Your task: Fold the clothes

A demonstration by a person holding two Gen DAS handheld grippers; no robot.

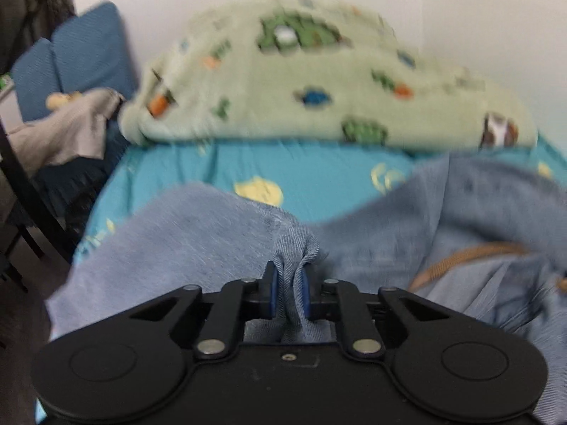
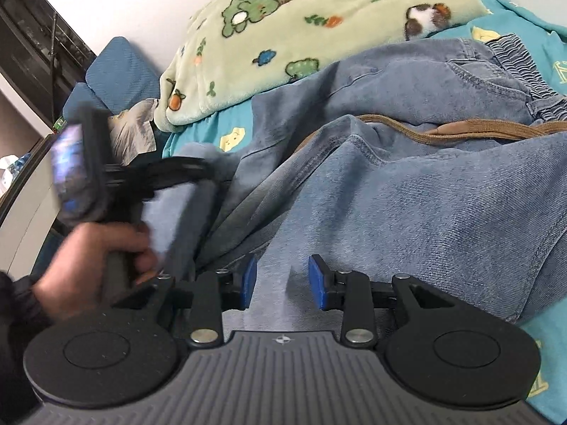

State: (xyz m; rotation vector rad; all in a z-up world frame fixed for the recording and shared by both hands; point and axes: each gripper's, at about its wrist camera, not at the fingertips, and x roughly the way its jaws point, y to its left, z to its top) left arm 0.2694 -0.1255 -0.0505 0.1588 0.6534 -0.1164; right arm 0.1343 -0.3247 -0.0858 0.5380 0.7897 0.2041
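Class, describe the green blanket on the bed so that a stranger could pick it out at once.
Start at the bed's teal sheet. Along its far side, against the white wall, lies the green blanket, bunched into a long mound behind the blue jeans. It alone is pale green and fleecy, printed with cartoon dinosaurs and animals.

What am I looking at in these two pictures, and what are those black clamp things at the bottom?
Each black clamp is a hand-held gripper with a camera looking along its two fingers. In the left camera's picture, the left gripper has pinched a fold of the jeans. In the right camera's picture, the right gripper stands partly open over the same jeans, pads not pressing. The person's hand holds the other tool. The jeans lie on a bed sheet, with a green blanket behind.
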